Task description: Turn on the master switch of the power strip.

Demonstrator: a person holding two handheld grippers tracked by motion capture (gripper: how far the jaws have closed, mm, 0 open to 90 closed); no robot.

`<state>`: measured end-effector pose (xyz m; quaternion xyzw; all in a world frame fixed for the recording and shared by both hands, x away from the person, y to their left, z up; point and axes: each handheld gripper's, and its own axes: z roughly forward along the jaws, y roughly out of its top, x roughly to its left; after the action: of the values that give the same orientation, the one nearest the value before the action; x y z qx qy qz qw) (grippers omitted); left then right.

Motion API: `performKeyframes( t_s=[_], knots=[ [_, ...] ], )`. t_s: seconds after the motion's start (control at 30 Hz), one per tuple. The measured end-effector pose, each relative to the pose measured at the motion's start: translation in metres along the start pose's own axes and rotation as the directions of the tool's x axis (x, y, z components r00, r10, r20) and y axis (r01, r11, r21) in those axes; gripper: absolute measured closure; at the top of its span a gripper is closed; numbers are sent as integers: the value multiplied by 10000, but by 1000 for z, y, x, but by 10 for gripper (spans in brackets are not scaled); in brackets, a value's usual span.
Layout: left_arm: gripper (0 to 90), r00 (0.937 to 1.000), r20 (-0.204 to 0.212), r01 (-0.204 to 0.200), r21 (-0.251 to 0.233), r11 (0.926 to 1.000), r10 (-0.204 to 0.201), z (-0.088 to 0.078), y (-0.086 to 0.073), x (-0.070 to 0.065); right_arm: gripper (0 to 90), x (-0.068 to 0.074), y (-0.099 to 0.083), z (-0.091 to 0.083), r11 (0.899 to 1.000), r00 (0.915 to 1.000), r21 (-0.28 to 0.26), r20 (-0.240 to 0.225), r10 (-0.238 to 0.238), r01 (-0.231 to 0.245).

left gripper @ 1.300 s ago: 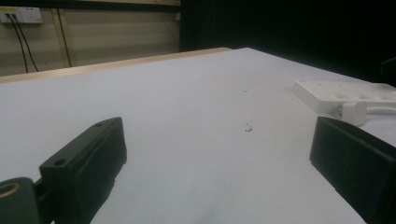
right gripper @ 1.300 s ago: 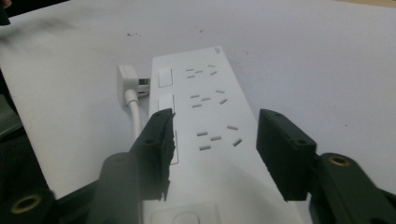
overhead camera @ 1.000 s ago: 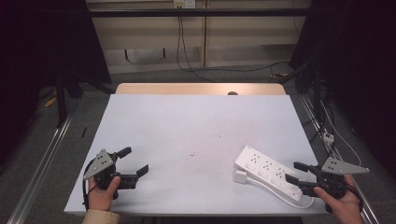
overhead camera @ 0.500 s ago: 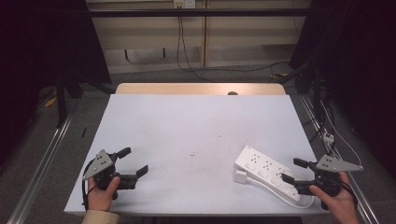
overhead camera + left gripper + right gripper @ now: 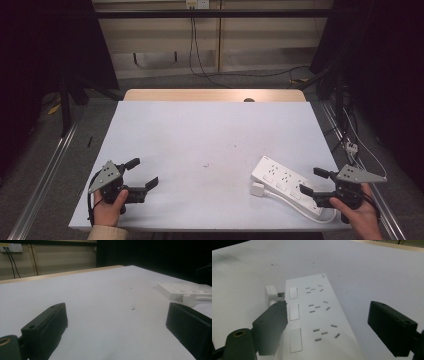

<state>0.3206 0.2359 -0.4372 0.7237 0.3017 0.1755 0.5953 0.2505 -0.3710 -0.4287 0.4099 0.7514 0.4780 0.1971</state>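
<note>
Jaws of the right tool (image 5: 311,181) have just been opening, straddling the power strip (image 5: 287,183) unpinched; left tool (image 5: 142,173) is spread over bare desk (image 5: 210,130). Centre the strip before closing.

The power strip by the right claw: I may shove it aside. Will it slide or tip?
The power strip lies flat and long on the smooth table, so it would probably slide, not tip. Its hard casing looks stiff. The white cord and plug beside it would likely drag and swing it around.
</note>
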Motion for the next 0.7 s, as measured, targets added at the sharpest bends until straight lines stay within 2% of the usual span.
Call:
performKeyframes(
  t_s=[0.7],
  knots=[
    [35, 10000, 30, -14, -20, 10000, 14, 0, 1, 0, 149, 8, 5, 8, 9999, 9999, -152, -150, 77, -79]
  ],
)
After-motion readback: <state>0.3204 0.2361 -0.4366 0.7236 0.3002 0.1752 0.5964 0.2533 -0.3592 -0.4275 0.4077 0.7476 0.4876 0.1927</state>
